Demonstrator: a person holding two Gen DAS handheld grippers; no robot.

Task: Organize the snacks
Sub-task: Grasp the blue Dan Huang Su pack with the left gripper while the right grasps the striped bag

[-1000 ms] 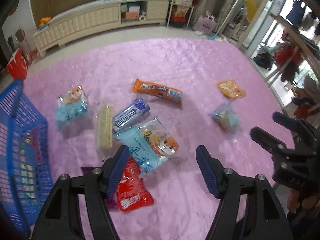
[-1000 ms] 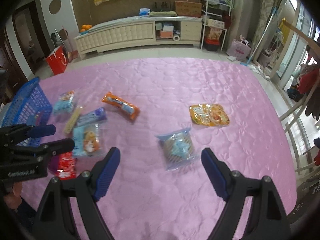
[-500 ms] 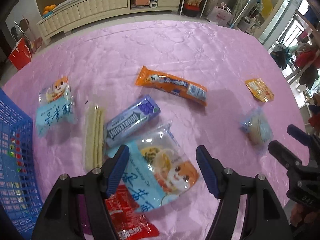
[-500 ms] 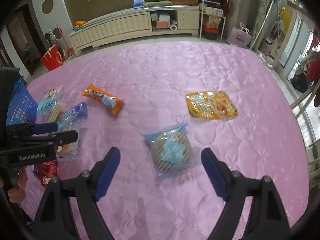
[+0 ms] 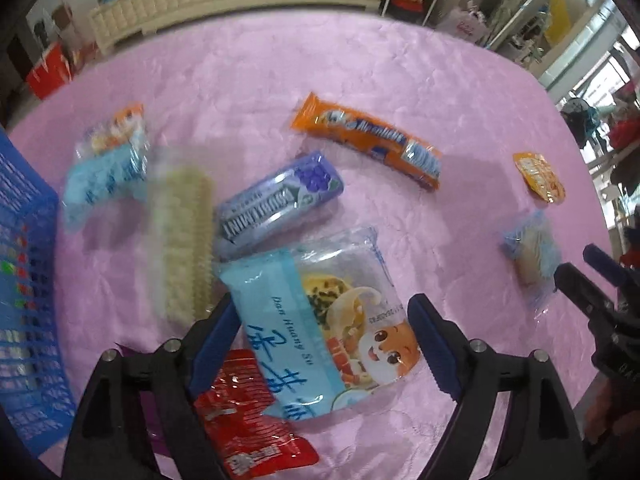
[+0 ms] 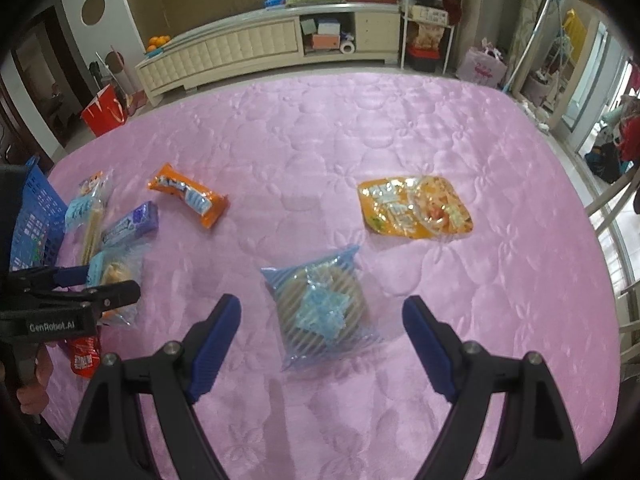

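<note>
The left gripper [image 5: 322,334] points steeply down with its jaws opening, and the light-blue snack bag [image 5: 320,320] lies between them, not yet pressed by either pad. The bag looks light and puffy, a slick film pouch with crushable contents, so a gentle squeeze across its middle, where the pads already flank it, would probably serve better than a pinch on the thin sealed edge. Its lower corner overlaps a red packet [image 5: 250,420], which could drag along if the grip comes too low. Just beyond sit a purple gum pack [image 5: 280,204], stiff and easy to clamp, and a pale wafer stack [image 5: 182,236], blurred here and likely brittle. Farther off are a second small blue bag [image 5: 106,172] and an orange bar [image 5: 368,142]. The blue basket [image 5: 28,300] stands at the left edge of the pink bedspread [image 5: 440,80], near enough to be the likely destination.

The right gripper [image 6: 320,340] stands wide apart and empty above a clear blue-striped cookie pack [image 6: 324,308], which lies flat between its fingers but below them. It looks soft-wrapped and fragile. An orange tray pack [image 6: 416,206] lies beyond it, well apart.
</note>
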